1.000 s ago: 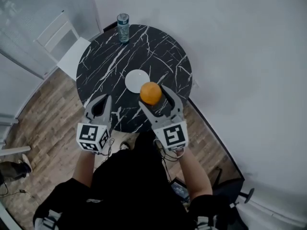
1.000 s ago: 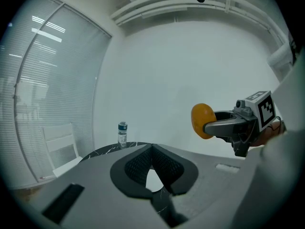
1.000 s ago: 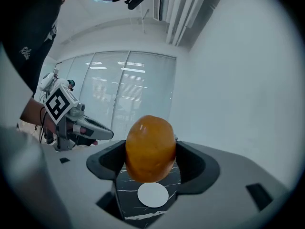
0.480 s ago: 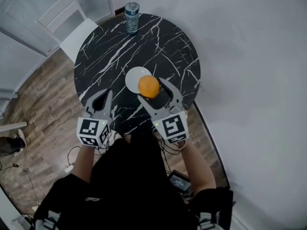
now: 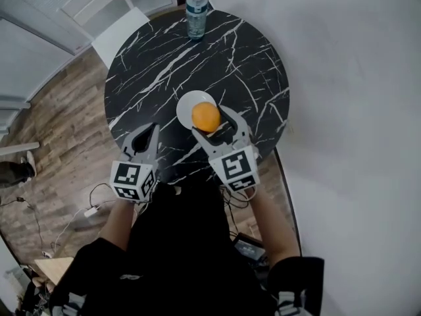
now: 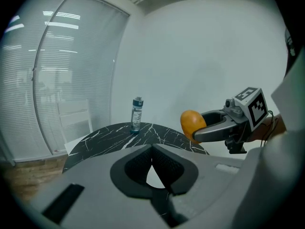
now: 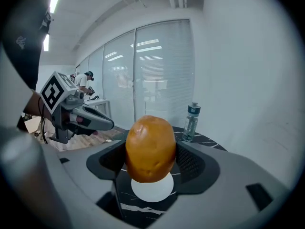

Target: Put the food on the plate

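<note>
An orange-brown potato-like food (image 5: pixel 206 116) (image 7: pixel 150 148) is clamped between the jaws of my right gripper (image 5: pixel 212 125) (image 7: pixel 151 162), held in the air above the small white plate (image 5: pixel 189 105) (image 7: pixel 155 189). The food also shows in the left gripper view (image 6: pixel 192 123), to the right. My left gripper (image 5: pixel 147 135) (image 6: pixel 153 166) is shut with nothing in it, hovering over the near left edge of the black marble round table (image 5: pixel 158 64). The plate lies near the table's middle, partly hidden by the food.
A clear water bottle (image 5: pixel 196 6) (image 6: pixel 137 114) (image 7: pixel 190 121) stands at the table's far edge. A white chair (image 5: pixel 108 18) sits beyond the table on the left. Wooden floor (image 5: pixel 59 143) lies to the left and a white wall (image 5: pixel 355 78) to the right. Cables (image 5: pixel 92 206) trail on the floor.
The right gripper has carried the food forward, from the plate's near right edge to over the plate. The left gripper has kept its place beside it.
</note>
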{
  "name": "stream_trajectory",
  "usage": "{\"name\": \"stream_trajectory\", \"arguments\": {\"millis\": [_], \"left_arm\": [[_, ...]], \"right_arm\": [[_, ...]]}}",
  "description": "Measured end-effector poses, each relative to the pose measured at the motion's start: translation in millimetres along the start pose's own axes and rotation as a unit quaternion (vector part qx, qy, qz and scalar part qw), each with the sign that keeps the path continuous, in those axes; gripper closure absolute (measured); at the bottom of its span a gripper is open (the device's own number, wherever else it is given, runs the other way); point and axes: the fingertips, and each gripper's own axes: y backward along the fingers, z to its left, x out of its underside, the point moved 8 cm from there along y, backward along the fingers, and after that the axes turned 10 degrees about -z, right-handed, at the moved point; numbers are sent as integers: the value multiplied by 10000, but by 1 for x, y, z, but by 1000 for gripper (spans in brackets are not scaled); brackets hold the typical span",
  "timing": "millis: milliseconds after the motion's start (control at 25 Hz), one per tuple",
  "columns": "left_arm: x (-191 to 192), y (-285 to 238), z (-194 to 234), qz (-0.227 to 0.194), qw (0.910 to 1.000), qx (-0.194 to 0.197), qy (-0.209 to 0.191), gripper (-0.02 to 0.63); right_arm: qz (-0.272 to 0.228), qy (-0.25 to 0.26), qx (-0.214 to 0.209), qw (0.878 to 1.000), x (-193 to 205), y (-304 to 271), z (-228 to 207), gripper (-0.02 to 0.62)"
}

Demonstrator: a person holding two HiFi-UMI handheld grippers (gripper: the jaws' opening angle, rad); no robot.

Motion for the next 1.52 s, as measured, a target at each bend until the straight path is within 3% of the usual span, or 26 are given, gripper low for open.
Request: {"name": "stream_trajectory", "arguments": {"millis": [640,1040,1520], "left_arm": [[38,-25,-1,368,9971,-575,349,606],[69,-32,-1,504,9933,-768,697,606],[112,-45,7,693,9863,-1010,1103,606]], "right_arm": [[679,123,-872,9938,44,-44,-19,275],[1307,481,-1162,9834,72,-65,-22,275],[1727,555,-1425,9730,102,-91,-27,275]]}}
